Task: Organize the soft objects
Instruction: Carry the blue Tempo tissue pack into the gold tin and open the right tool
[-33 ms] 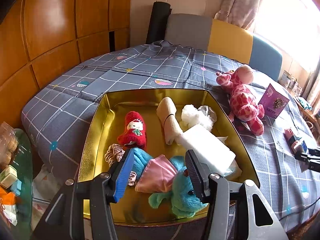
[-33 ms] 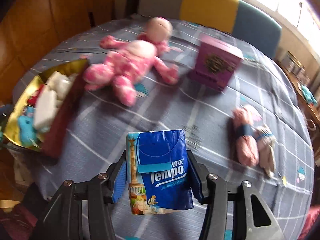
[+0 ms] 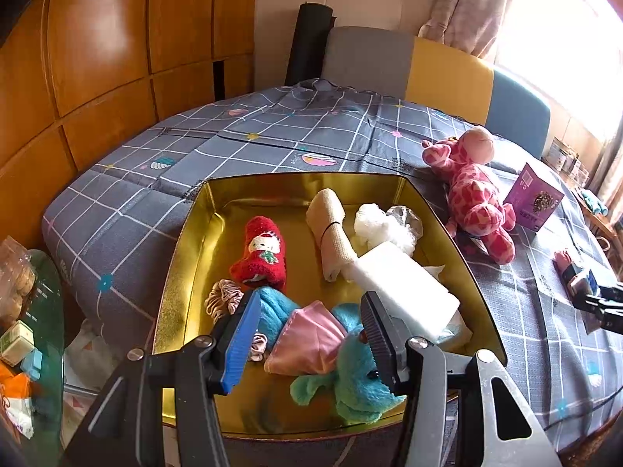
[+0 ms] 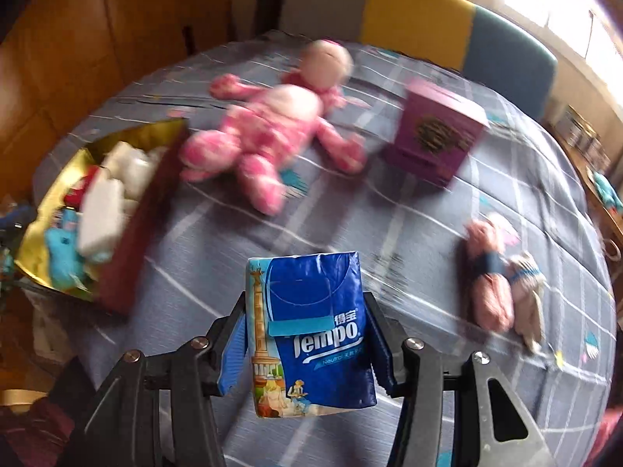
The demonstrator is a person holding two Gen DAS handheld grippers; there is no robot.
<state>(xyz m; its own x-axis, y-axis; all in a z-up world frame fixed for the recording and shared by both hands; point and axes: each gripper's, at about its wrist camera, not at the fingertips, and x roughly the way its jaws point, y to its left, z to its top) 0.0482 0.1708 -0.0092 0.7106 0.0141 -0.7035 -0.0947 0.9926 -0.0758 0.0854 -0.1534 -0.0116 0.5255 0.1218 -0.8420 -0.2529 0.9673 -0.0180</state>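
Right gripper (image 4: 307, 334) clamped on tissue pack (image 4: 311, 334); left gripper (image 3: 307, 338), jaws apart and apparently empty, above gold tray (image 3: 187, 249).

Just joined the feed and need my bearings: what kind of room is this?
Probably a home dining area: a round table under a grey checked cloth, colour-block chairs behind it, wood wall panels and a curtained window.

2 plush toys (image 3: 477, 198), 1 tray (image 3: 187, 257), 1 purple box (image 3: 534, 196).
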